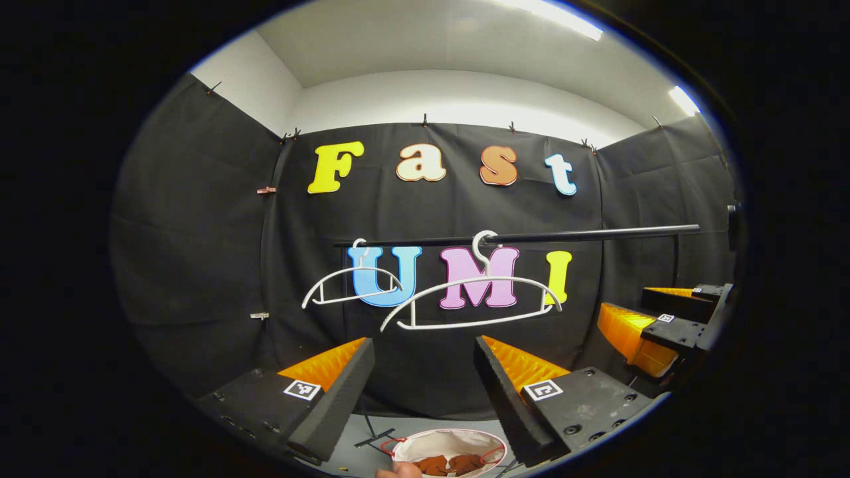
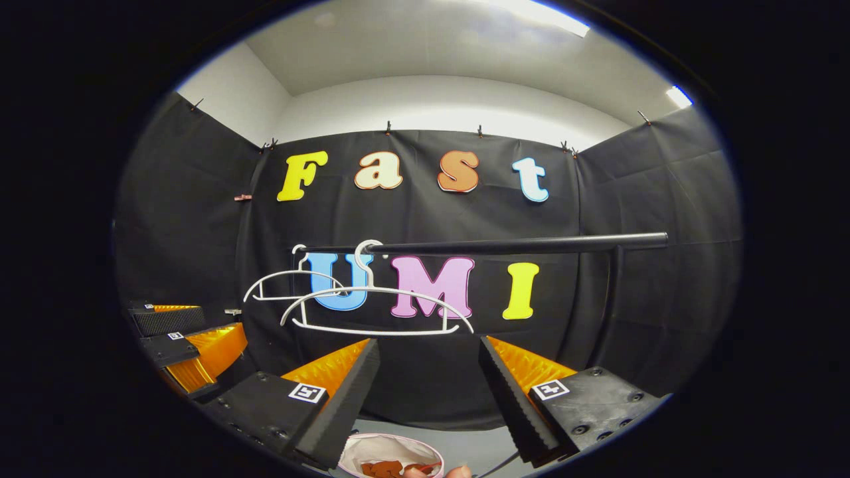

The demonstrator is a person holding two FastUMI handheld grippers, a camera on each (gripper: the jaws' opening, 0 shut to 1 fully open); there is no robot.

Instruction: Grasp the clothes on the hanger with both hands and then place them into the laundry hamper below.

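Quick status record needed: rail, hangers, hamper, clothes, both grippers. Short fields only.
rail: black bar, level, in front of the booth's cloth wall
hangers: two white ones, near hanger and far hanger, both bare on the rail
hamper: white, on the floor below the hangers
clothes: brown garment lying inside the hamper
left gripper: open, holding nothing, aimed at the hangers
right gripper: open, holding nothing; also seen at
task state: looks done, hangers stripped

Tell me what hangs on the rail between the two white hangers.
Nothing: in the left gripper view the rail runs bare between the far hanger and the near hanger.
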